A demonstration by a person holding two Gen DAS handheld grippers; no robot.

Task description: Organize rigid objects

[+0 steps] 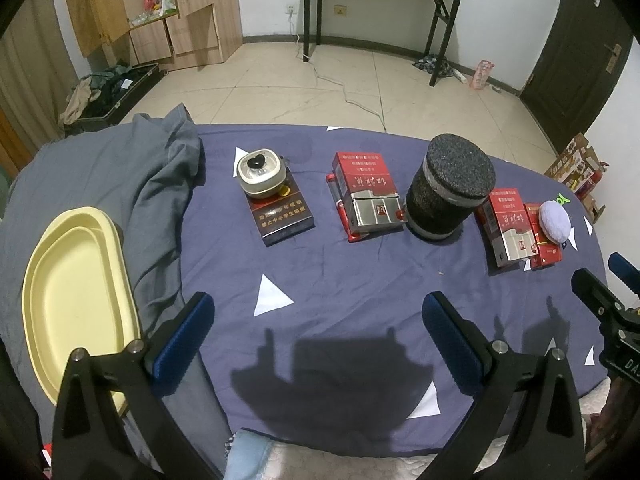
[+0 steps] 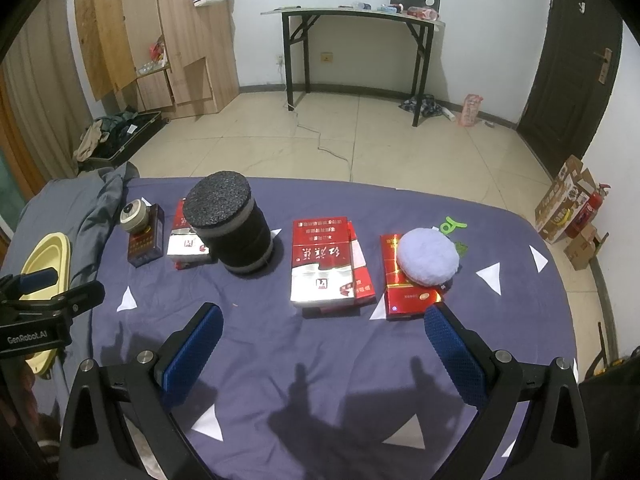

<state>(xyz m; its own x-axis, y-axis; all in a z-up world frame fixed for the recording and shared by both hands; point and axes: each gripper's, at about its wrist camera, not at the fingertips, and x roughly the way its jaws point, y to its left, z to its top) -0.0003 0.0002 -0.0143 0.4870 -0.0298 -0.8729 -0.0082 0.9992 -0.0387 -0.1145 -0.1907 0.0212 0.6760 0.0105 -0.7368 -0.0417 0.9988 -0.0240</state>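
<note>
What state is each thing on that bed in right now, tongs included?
Left tongs: open, empty.
Right tongs: open, empty.
Yellow tray: empty, at the left edge.
Black cylinder: upright, capped.
Round tin: sitting on the dark box.
White puff: lying on a red box.
Red-silver box: flat, stacked on another.

Glossy cartons (image 2: pixel 322 264), rough foam-topped canister (image 2: pixel 230 228)

Dim indoor light from behind the cameras, dark gripper shadows on the blue sheet (image 1: pixel 360 280), glare on red boxes (image 2: pixel 404 296), strong fisheye bending, black vignetted corners
</note>
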